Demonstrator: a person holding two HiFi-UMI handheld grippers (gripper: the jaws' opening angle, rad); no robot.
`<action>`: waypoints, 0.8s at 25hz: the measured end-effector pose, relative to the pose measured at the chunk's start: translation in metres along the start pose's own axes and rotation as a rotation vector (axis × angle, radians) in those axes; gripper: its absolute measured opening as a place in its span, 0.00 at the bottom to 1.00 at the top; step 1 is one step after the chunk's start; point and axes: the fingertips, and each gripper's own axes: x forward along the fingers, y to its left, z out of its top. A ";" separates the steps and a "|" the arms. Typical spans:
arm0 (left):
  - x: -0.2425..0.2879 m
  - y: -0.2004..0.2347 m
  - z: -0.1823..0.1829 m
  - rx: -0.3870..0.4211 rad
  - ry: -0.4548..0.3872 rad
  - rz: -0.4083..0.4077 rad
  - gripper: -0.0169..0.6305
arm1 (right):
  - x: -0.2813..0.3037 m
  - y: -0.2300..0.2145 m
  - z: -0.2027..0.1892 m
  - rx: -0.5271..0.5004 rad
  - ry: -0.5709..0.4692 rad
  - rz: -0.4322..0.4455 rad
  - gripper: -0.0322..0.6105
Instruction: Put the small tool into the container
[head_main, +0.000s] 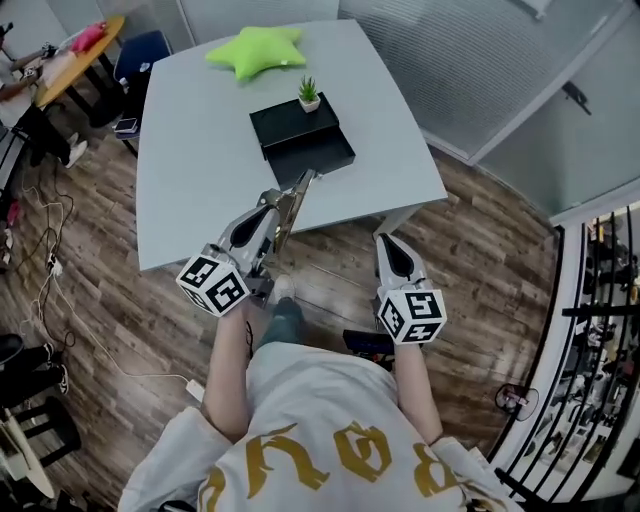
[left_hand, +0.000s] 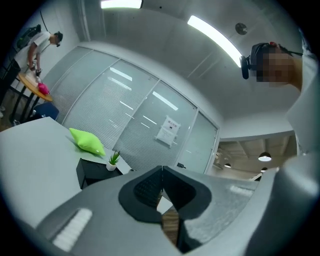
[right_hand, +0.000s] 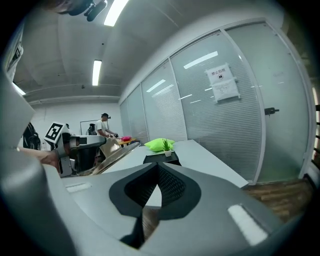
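My left gripper (head_main: 270, 207) hangs just off the grey table's near edge, jaws shut (left_hand: 161, 169). A thin, shiny flat metal tool (head_main: 295, 193) sticks out of its front toward the black container (head_main: 318, 158), stopping short of it. In the left gripper view only a bright line shows at the jaw seam. The right gripper view shows the tool (right_hand: 117, 152) from the side. My right gripper (head_main: 392, 242) is shut and empty (right_hand: 156, 165), held over the floor to the right. The container (left_hand: 92, 172) (right_hand: 161, 159) is a low open box in front of a taller black block.
A small potted plant (head_main: 309, 95) stands on the black block. A green star cushion (head_main: 258, 48) lies at the table's (head_main: 200, 170) far end. Glass partitions run along the right. An orange table (head_main: 80, 55) and cables (head_main: 55, 280) are at the left.
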 end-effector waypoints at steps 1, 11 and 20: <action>0.010 0.014 0.005 -0.011 0.019 -0.015 0.04 | 0.019 0.002 0.003 -0.001 0.007 -0.010 0.09; 0.088 0.120 0.024 -0.095 0.127 -0.159 0.04 | 0.140 0.005 0.021 -0.018 0.073 -0.132 0.09; 0.132 0.148 0.016 -0.120 0.185 -0.235 0.04 | 0.155 -0.016 0.027 -0.019 0.082 -0.240 0.09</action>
